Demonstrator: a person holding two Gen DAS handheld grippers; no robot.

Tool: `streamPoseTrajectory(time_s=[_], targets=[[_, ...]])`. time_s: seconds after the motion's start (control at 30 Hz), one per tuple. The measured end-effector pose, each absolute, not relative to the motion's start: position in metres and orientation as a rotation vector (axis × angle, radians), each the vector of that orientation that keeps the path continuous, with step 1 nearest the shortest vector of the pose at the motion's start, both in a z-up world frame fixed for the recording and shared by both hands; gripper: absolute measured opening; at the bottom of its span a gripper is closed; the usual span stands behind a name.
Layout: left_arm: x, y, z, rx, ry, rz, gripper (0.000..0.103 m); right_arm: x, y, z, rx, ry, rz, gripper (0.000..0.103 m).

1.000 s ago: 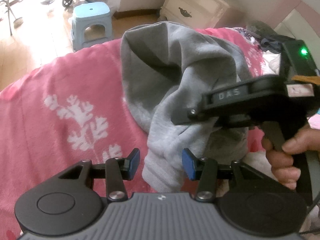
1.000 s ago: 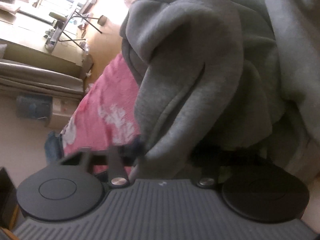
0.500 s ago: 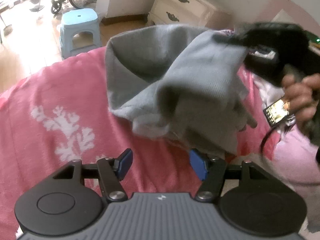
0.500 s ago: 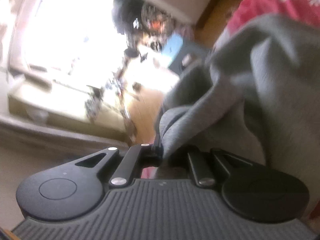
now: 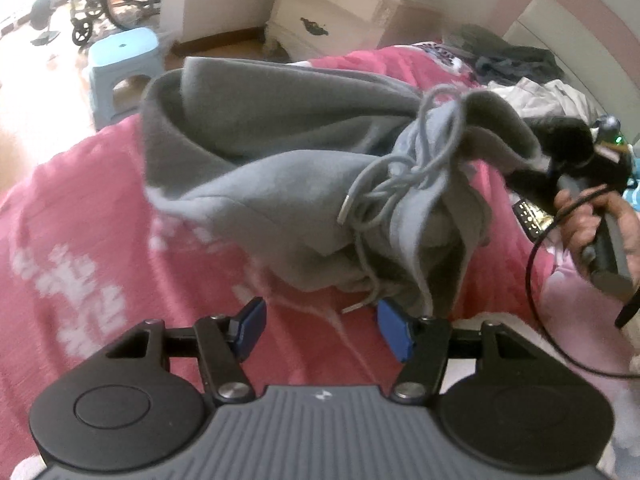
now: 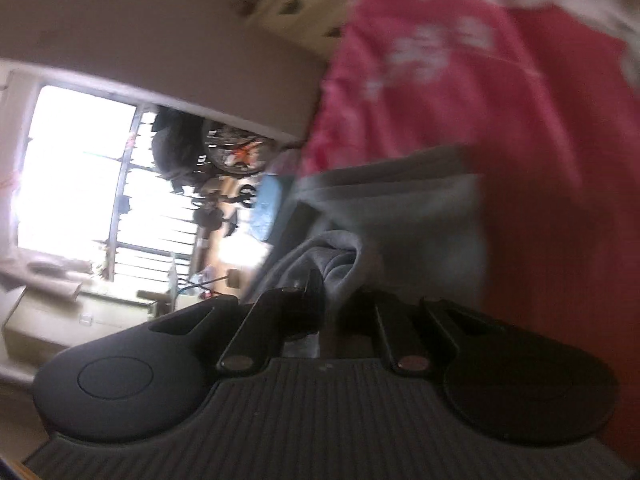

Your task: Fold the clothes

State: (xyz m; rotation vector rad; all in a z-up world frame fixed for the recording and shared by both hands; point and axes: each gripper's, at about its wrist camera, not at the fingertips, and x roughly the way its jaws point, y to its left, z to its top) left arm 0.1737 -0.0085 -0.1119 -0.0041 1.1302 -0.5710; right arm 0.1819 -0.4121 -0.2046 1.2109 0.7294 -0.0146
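Note:
A grey hoodie (image 5: pixel 280 184) lies bunched on the pink bedspread (image 5: pixel 80 220), its drawstring (image 5: pixel 400 184) looped across the top. My left gripper (image 5: pixel 320 320) hovers open just in front of the garment's near edge; only bedspread shows between its blue pads (image 5: pixel 250 322). At the right, a hand (image 5: pixel 580 220) holds my right gripper (image 5: pixel 556 148), shut on an edge of the hoodie and holding it lifted. The right wrist view is blurred and rolled sideways: the right gripper (image 6: pixel 332 300) pinches a fold of the hoodie (image 6: pixel 400 220) above the bedspread (image 6: pixel 480 100).
A light blue stool (image 5: pixel 120 60) and a white nightstand (image 5: pixel 340 0) stand on the floor beyond the bed's far edge. More clothes (image 5: pixel 520 64) are heaped near the headboard at the upper right. A small dark device (image 5: pixel 532 216) lies on the bed beside the hand.
The left gripper's jaws widened and let go of the grey fabric. The right gripper pulled its edge of the hoodie away to the right, rolling as it went, and the drawstring came into view.

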Motion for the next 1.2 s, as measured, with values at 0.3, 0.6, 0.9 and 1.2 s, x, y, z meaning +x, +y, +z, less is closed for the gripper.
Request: streamPoseTrajectory(time_s=[0.3,0.6,0.9,1.2], targets=[[0.212,-0.039,-0.13,0.089,1.08,-0.478,0.046,0.161,-0.412,-0.171,1.056,0.771,0.051,0.039],[0.248,-0.043,-0.131,0.061,1.071,-0.427,0.041,0.154,-0.346,-0.12,0.684,0.899,0.385,0.065],[0.272,-0.058,-0.154,0.055,1.106,-0.389,0.042,0.164,-0.262,-0.138,0.252,1.127,0.371,0.08],[0.258,-0.039,-0.141,0.015,1.078,-0.356,0.042,0.199,-0.209,-0.165,0.021,1.256,0.264,0.08]])
